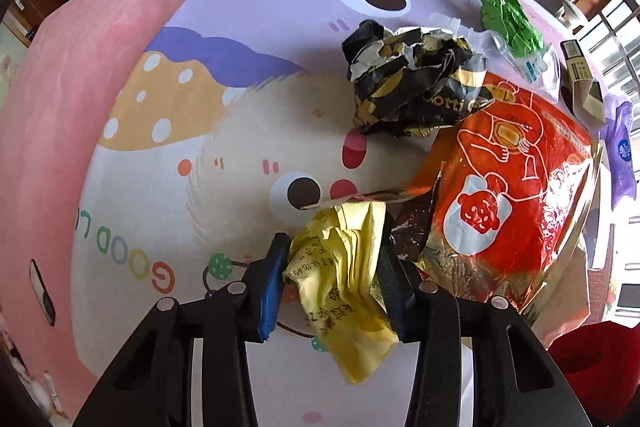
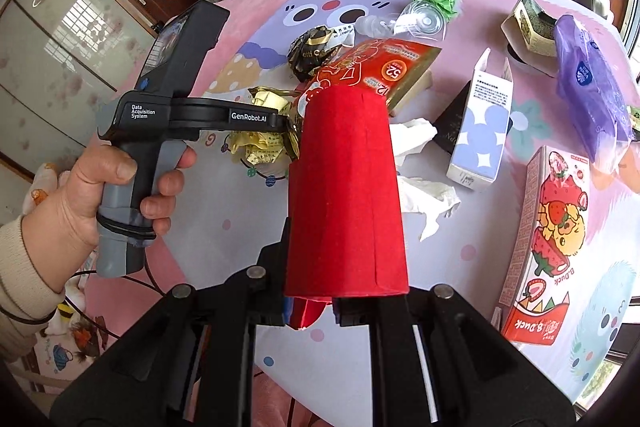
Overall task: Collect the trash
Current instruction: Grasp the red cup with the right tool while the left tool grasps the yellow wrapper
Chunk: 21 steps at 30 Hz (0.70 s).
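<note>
Closest to us in the left wrist view, our left gripper (image 1: 334,275) has its blue-padded fingers (image 1: 272,291) clamped on a crumpled yellow wrapper (image 1: 344,279) printed with dark characters, and part of the wrapper hangs below the pads. Just beyond it on the cartoon-printed tablecloth (image 1: 200,155) lies a shiny orange snack bag (image 1: 508,183), with a crumpled black-and-gold wrapper (image 1: 412,83) touching its far edge. Further back we see a scrap of green foil (image 1: 508,19) beside a clear plastic piece (image 1: 532,67).

In the right wrist view, our right gripper (image 2: 312,307) is closed on the lower edge of a red paper bag (image 2: 348,187), which stands up in front of the lens and hides the middle of the table. To its left, a hand (image 2: 116,187) grips the handle of the other device. On the right of the table lie white crumpled tissues (image 2: 424,195), a blue-and-white carton (image 2: 480,131), a strawberry drink box (image 2: 544,247) lying on its side, a purple tissue pack (image 2: 592,87) and an opened small box (image 2: 532,23)
</note>
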{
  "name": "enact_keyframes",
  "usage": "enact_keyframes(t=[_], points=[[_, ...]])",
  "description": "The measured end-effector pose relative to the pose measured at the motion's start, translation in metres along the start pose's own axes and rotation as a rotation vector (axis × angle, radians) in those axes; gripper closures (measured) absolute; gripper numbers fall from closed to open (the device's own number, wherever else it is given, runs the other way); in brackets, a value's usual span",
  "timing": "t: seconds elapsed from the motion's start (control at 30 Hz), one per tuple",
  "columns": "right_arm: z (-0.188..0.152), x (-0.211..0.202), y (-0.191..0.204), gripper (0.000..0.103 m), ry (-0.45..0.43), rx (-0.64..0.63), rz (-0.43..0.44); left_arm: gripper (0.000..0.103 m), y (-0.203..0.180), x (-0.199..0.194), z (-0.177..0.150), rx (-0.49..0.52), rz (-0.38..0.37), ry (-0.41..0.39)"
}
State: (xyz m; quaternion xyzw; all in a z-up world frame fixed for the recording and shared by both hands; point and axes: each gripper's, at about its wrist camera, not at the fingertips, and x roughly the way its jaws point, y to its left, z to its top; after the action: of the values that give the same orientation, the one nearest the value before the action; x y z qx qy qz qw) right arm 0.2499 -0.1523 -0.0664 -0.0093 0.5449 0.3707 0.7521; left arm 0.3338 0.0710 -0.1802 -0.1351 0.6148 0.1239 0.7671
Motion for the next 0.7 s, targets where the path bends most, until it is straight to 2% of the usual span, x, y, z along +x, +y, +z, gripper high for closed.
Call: enact_keyframes(t=[0.03, 0.07, 0.1, 0.43, 0.7], points=[[-0.002, -0.002, 0.001, 0.092, -0.001, 0.006, 0.001, 0.065, 0.002, -0.001, -0.002, -0.001, -0.012, -0.002], [-0.004, -0.002, 0.001, 0.092, -0.002, 0.011, 0.001, 0.075, 0.004, -0.003, -0.005, -0.003, -0.019, -0.006], [-0.006, -0.004, 0.002, 0.092, -0.004, 0.016, 0.001, 0.076, 0.007, -0.004, -0.008, -0.005, -0.022, 0.000], [-0.019, -0.024, 0.021, 0.092, -0.073, 0.092, -0.050, 0.076, 0.031, -0.049, -0.063, 0.047, -0.055, -0.010], [-0.065, -0.048, 0.069, 0.092, -0.173, 0.198, -0.142, 0.076, 0.044, -0.130, -0.131, 0.232, -0.137, -0.089]])
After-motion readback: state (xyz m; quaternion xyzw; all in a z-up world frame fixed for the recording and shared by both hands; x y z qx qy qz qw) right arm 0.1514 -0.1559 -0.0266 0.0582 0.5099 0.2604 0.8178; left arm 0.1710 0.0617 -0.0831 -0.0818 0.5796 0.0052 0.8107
